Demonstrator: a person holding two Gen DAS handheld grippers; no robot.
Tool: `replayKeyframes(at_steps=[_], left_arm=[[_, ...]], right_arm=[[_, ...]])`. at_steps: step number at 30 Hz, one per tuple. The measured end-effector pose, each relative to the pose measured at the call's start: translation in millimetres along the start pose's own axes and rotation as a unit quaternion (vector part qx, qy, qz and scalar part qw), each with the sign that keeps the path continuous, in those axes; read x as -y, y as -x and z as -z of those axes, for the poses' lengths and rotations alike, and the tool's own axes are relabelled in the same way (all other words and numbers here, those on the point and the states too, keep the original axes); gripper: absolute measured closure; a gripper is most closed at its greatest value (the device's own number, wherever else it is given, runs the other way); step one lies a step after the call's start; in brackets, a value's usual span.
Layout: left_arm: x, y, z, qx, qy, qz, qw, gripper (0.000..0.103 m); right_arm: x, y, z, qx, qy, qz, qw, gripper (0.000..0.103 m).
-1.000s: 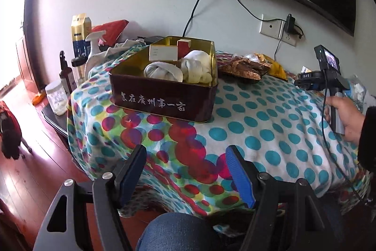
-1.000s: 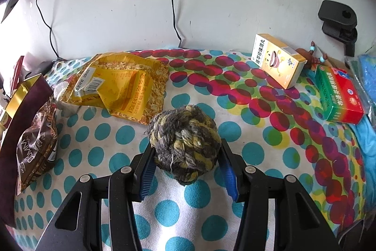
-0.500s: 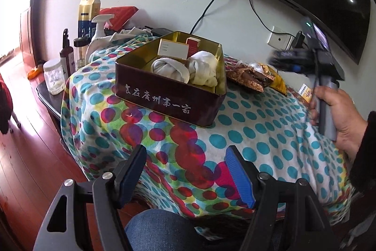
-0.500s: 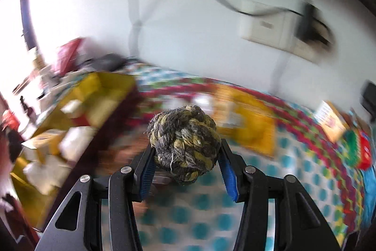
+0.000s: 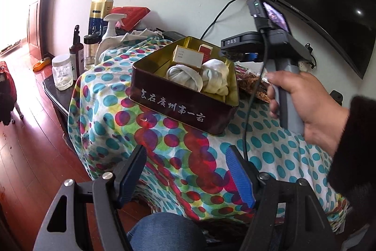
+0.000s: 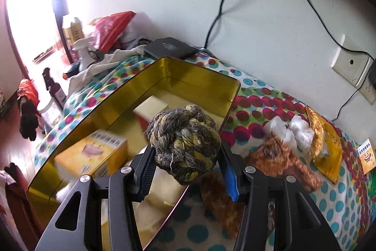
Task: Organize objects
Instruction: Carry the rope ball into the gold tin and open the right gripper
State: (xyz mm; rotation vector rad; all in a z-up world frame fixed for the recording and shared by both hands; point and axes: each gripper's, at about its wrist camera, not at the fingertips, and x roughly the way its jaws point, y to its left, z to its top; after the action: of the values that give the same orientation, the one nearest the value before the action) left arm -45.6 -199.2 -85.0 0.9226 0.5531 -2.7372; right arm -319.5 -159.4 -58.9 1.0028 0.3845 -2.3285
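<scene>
My right gripper (image 6: 188, 171) is shut on a grey-and-yellow knotted rope ball (image 6: 184, 142) and holds it above the right end of an open gold-lined maroon tin (image 6: 202, 77). In the left wrist view the same tin (image 5: 183, 107) sits on the polka-dot cloth and holds two white knotted cloths (image 5: 185, 77) and small boxes (image 5: 188, 55). The right gripper (image 5: 249, 55) hovers just behind the tin there, held by a hand. My left gripper (image 5: 188, 171) is open and empty near the table's front edge.
Snack bags (image 6: 282, 157) and a yellow packet (image 6: 326, 147) lie right of the tin. Bottles, a spray bottle (image 5: 112, 25) and a jar (image 5: 61, 72) stand at the table's left end. A wall socket (image 6: 352, 65), cables and a TV are behind.
My right gripper has carried the rope ball left from over the bare cloth to over the tin. The left gripper stays open and has shifted its view slightly.
</scene>
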Motion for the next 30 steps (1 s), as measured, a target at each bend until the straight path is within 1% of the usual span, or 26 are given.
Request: replayKeyframes(at_steps=[4,7,8,10,12,14,16,18,20,22,24,25,26,29,30], left_arm=[[0.0,-1.2,-0.5,-0.003,-0.001,0.004,1.0000,0.031],[-2.2,-3.4,-1.8,-0.007,0.004,0.008,0.9999,0.031],[-3.5,-4.3,-2.6,-0.009,0.006,0.010,0.9999,0.031],[-6.3,-5.2,-4.0,-0.011,0.012,0.013,0.9998,0.031],[-9.2,-6.2,-5.4,-0.013,0.018,0.015,0.9996,0.031],[-12.3,-7.6,-6.6,-0.015,0.027,0.015,0.9994,0.031],[-14.0,-8.7,-6.7,-0.019,0.031,0.016,0.9992,0.031],[-14.7,-8.1,-6.3,-0.019,0.031,0.016,0.9992,0.031],[-14.0,-7.5,-6.1,-0.017,0.028,0.015,0.9993,0.031],[-12.4,-7.4,-5.6,-0.017,0.027,0.015,0.9994,0.031],[-10.4,-8.9,-4.9,-0.020,0.024,0.015,0.9994,0.031],[-9.6,-9.3,-4.3,-0.021,0.022,0.015,0.9994,0.031],[-8.1,-8.9,-3.9,-0.020,0.020,0.015,0.9995,0.031],[-3.2,-5.2,-3.1,-0.011,0.010,0.015,0.9998,0.031],[-1.7,-4.2,-2.8,-0.008,0.007,0.015,0.9998,0.031]], right_arm=[[7.5,-26.6,-18.2,-0.020,-0.002,0.020,1.000,0.055],[2.7,-45.3,-31.6,-0.029,0.021,0.051,0.998,0.055],[0.4,-51.3,-36.5,-0.034,0.028,0.054,0.998,0.055],[-5.2,-60.7,-44.9,-0.046,0.034,0.045,0.997,0.055],[-14.3,-63.1,-49.5,-0.041,0.044,0.037,0.998,0.055],[-24.6,-74.7,-51.6,-0.064,0.058,0.026,0.996,0.055],[-31.6,-81.5,-52.4,-0.070,0.068,0.025,0.995,0.055],[-33.1,-84.1,-52.4,-0.072,0.073,0.030,0.994,0.055],[-29.5,-83.6,-51.9,-0.075,0.068,0.024,0.995,0.054],[-24.4,-78.4,-51.9,-0.070,0.059,0.013,0.996,0.048],[-18.9,-67.1,-53.1,-0.055,0.054,0.004,0.997,0.024],[-16.1,-59.9,-54.3,-0.047,0.052,0.009,0.998,0.021],[-13.5,-52.6,-55.9,-0.038,0.048,0.008,0.998,0.021],[4.5,-16.7,-57.4,0.006,0.020,-0.006,1.000,0.019],[14.3,-4.1,-54.9,0.020,0.007,-0.004,1.000,0.014]])
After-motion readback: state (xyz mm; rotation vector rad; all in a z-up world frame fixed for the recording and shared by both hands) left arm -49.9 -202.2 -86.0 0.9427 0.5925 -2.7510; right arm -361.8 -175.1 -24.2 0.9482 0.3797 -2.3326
